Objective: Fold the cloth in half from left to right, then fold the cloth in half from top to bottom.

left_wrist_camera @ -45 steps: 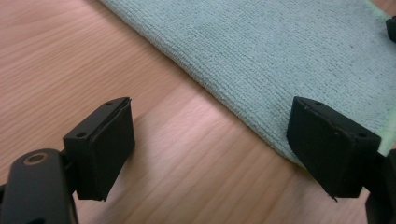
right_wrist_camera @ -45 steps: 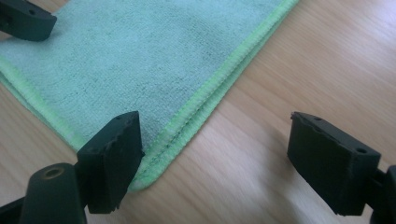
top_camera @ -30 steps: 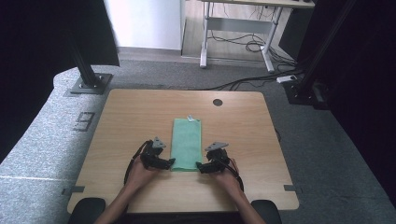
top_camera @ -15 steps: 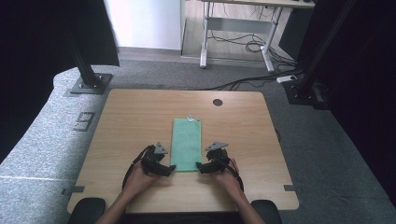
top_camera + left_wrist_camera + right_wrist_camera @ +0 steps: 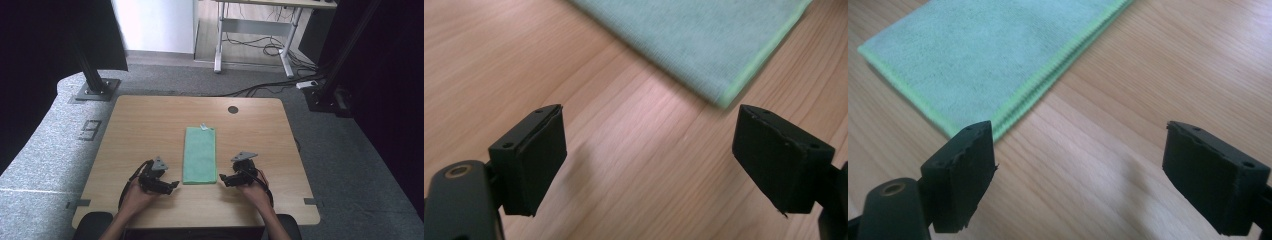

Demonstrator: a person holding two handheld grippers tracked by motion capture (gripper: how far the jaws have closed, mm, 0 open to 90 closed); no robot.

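Both forearms reach in low over the table, left claw and right claw gaping, empty, pointing inward.

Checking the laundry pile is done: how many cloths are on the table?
1. A folded green cloth lies flat mid-table, between the open left gripper and right gripper. Nothing appears hidden.

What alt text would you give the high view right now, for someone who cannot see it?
A folded green cloth lies lengthwise on a wooden table. A person's hands hold the left gripper and right gripper beside its near corners, jaws open, not touching it.
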